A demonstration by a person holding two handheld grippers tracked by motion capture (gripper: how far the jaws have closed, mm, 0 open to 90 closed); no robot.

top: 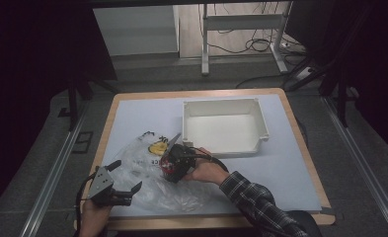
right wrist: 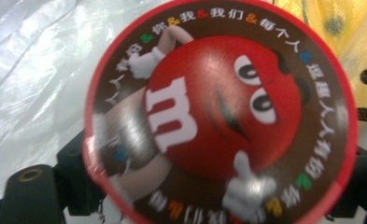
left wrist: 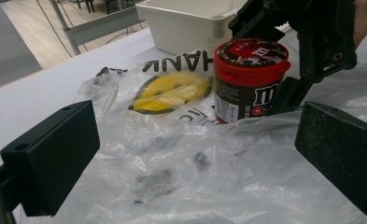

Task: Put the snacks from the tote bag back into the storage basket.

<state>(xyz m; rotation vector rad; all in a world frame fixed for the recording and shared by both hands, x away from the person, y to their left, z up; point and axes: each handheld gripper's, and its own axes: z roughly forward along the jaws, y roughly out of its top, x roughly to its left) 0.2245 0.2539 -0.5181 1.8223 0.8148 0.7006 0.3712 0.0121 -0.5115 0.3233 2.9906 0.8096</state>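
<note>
A round M&M's can (left wrist: 249, 81) with a red lid stands upright on a crumpled clear plastic bag (top: 147, 180) printed with a yellow smiley face. My right gripper (top: 174, 165) is shut on the can from above, one jaw on each side. In the right gripper view the lid (right wrist: 218, 116) is very close and slightly blurred. The plastic hides the can's base, so I cannot tell whether it is inside the bag. My left gripper (top: 131, 174) is open at the bag's front left edge, its jaws wide apart over the plastic (left wrist: 195, 177) with nothing between them.
An empty white bin (top: 226, 106) stands at the back right of the white table top (top: 280, 168), just beyond the can. The table's wooden front edge (top: 206, 222) is close to both hands. A plaid sleeve (top: 255, 197) comes in from the bottom right.
</note>
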